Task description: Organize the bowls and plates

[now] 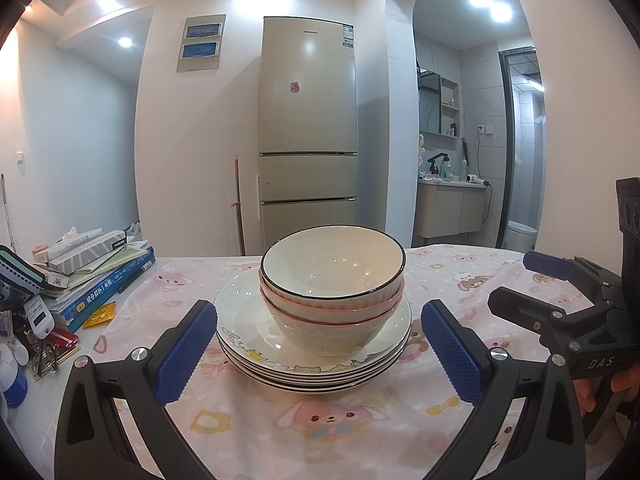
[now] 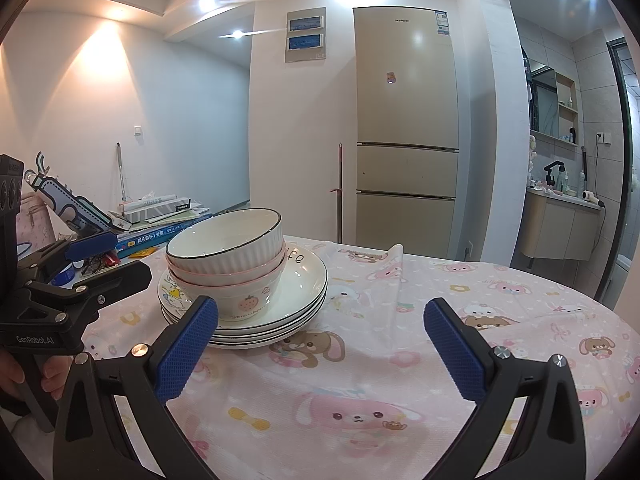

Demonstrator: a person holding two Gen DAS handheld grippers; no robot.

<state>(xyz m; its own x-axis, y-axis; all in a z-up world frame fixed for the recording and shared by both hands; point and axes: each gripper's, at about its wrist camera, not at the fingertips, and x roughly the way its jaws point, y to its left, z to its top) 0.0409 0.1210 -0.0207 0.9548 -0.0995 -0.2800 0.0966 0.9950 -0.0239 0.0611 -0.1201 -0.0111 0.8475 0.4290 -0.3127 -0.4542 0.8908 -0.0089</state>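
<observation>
Three nested bowls (image 1: pixel 332 280) sit on a stack of several white plates (image 1: pixel 248 344) on the pink cartoon tablecloth. The top bowl is white and ribbed with a black rim. The stack also shows in the right wrist view, bowls (image 2: pixel 228 264) on plates (image 2: pixel 300 292). My left gripper (image 1: pixel 318 344) is open and empty, its blue pads either side of the stack, just in front of it. My right gripper (image 2: pixel 320 344) is open and empty, to the right of the stack; it also shows in the left wrist view (image 1: pixel 516 284).
A pile of books and boxes (image 1: pixel 92 268) and small clutter lie on the table's left side. A beige fridge (image 1: pixel 308 132) stands behind the table. A bathroom opening (image 1: pixel 476 140) is at the right. The tablecloth (image 2: pixel 440 320) is wrinkled right of the stack.
</observation>
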